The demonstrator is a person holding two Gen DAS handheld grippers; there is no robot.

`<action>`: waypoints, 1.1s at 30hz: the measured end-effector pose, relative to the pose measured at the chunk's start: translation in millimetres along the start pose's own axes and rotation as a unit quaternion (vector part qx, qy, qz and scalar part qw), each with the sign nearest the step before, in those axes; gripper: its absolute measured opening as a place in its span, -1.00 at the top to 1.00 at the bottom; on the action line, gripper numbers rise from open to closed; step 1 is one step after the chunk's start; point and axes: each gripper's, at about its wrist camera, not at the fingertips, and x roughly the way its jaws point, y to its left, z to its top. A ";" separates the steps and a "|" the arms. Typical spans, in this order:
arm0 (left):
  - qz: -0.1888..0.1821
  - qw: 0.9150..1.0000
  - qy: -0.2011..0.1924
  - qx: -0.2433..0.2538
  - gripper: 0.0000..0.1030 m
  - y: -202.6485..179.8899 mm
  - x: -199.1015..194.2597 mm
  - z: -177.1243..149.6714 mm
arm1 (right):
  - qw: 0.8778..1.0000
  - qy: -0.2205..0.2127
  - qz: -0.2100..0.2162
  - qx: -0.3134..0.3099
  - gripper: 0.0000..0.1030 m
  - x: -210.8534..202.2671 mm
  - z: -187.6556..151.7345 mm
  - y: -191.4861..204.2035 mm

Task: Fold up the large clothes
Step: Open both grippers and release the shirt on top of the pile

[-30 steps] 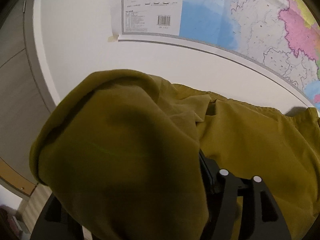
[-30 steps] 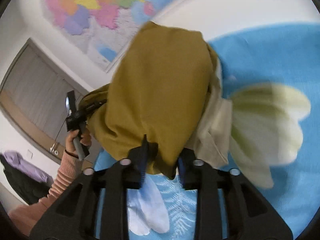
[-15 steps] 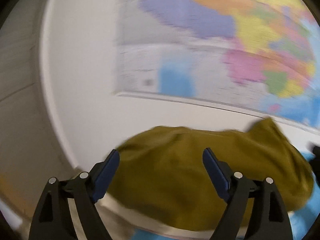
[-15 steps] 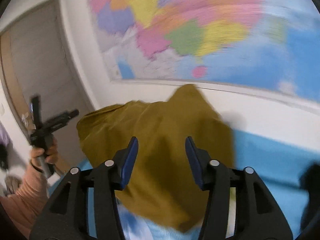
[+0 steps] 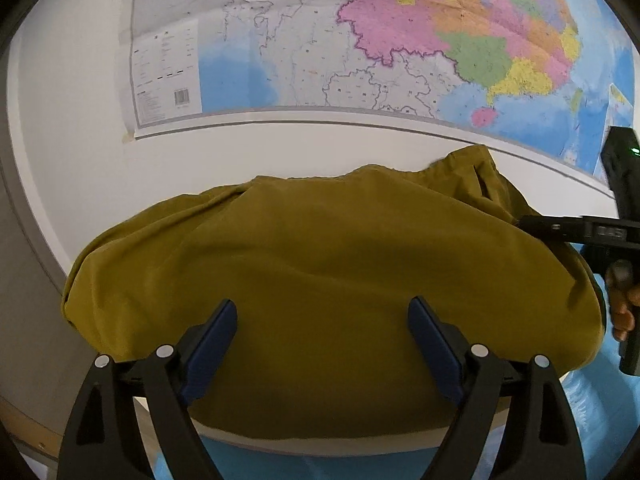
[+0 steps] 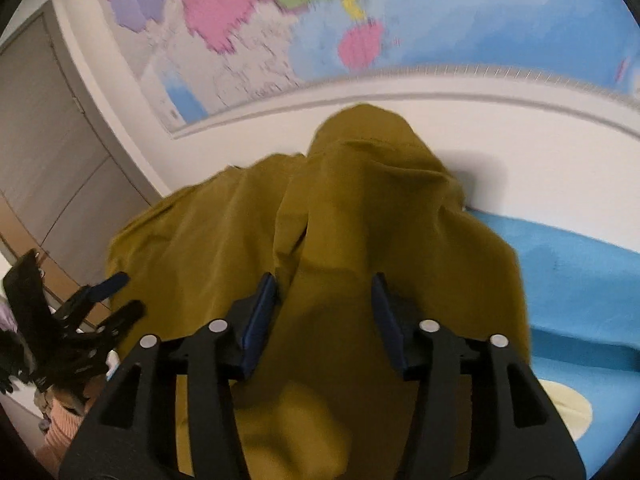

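Hovering with both sets of jaws freshly opened and empty, I see the olive garment (image 5: 328, 272) heaped on the blue bed (image 6: 580, 264) against the wall; soft, floppy cloth, best pinched at an edge.

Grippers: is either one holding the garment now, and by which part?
Neither. Left gripper and right gripper, jaws just opened, stand clear above the olive garment.

One garment (image 5: 320, 272), two hand-held grippers (image 5: 322, 332)
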 end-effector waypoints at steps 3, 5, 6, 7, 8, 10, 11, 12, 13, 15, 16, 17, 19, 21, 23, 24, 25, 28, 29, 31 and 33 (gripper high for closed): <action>0.001 1.000 -0.007 0.002 -0.64 -4.2 -6.9 0.4 | 1.000 -0.013 0.021 -0.008 0.02 -16.2 -5.9 3.4; 0.004 1.000 -0.009 0.004 -0.65 -9.1 -10.7 1.0 | 0.999 -0.018 0.026 -0.019 0.02 -24.5 -12.8 5.8; 0.005 1.000 -0.011 0.006 -0.66 -11.2 -12.3 1.0 | 0.999 -0.019 0.026 -0.030 0.02 -28.7 -18.8 7.0; 0.010 1.000 -0.014 0.009 -0.67 -14.5 -13.4 1.0 | 0.999 -0.015 0.026 -0.037 0.02 -28.0 -21.6 11.8; 0.013 1.000 -0.016 0.012 -0.69 -17.2 -15.1 0.8 | 0.999 -0.003 0.026 -0.046 0.02 -26.0 -27.3 13.5; 0.012 1.000 -0.017 0.018 -0.70 -22.1 -16.0 0.8 | 0.998 0.019 0.020 -0.062 0.00 -20.4 -35.9 17.5; 0.011 1.000 -0.016 0.020 -0.70 -24.8 -15.9 0.4 | 0.997 0.033 0.014 -0.070 -0.03 -14.5 -39.6 18.6; 0.011 1.000 -0.015 0.020 -0.70 -27.0 -15.7 0.2 | 0.996 0.041 0.012 -0.074 -0.04 -11.7 -42.4 17.4; 0.010 1.000 -0.014 0.019 -0.70 -28.3 -15.7 -0.1 | 0.996 0.046 0.012 -0.075 -0.04 -11.8 -40.9 17.4; 0.010 1.000 -0.013 0.018 -0.70 -30.5 -15.3 -1.0 | 0.996 0.030 0.008 -0.086 -0.01 -20.1 -31.3 20.4; 0.012 1.000 -0.013 0.019 -0.70 -31.4 -15.2 -1.3 | 0.996 0.008 -0.005 -0.092 0.00 -26.5 -25.3 21.7; 0.010 1.000 -0.013 0.021 -0.70 -32.6 -14.9 -1.2 | 0.995 -0.009 -0.015 -0.096 -0.04 -30.4 -17.2 22.8; 0.010 1.000 -0.014 0.020 -0.71 -34.6 -13.7 1.1 | 0.996 -0.024 -0.015 -0.080 -0.02 -28.0 5.9 18.8; 0.005 1.000 -0.013 0.017 -0.72 -35.6 -12.3 3.3 | 0.997 -0.040 -0.030 -0.066 -0.04 -17.2 29.4 12.8; 0.002 1.000 -0.012 0.014 -0.72 -37.0 -11.2 4.7 | 0.997 -0.042 -0.048 -0.049 -0.04 -2.5 46.0 3.9; 0.000 1.000 -0.011 0.014 -0.72 -37.9 -10.5 4.7 | 0.997 -0.034 -0.050 -0.041 -0.04 7.9 52.1 -0.1; -0.001 1.000 -0.009 0.014 -0.72 -39.1 -9.5 4.7 | 0.998 -0.014 -0.055 -0.029 -0.01 23.3 56.9 -7.0; -0.002 1.000 -0.005 0.011 -0.73 -40.0 -6.8 4.0 | 0.995 0.054 -0.075 -0.021 0.11 62.9 51.3 -19.6; -0.002 1.000 -0.004 0.010 -0.73 -39.7 -6.0 3.7 | 0.994 0.073 -0.077 -0.014 0.12 71.3 45.4 -23.3; -0.004 1.000 -0.005 0.008 -0.73 -39.2 -6.4 4.0 | 0.995 0.068 -0.075 -0.011 0.12 69.4 35.1 -25.5; -0.003 1.000 -0.004 0.006 -0.73 -39.0 -7.1 4.6 | 0.996 0.047 -0.079 -0.008 0.07 56.2 31.1 -24.5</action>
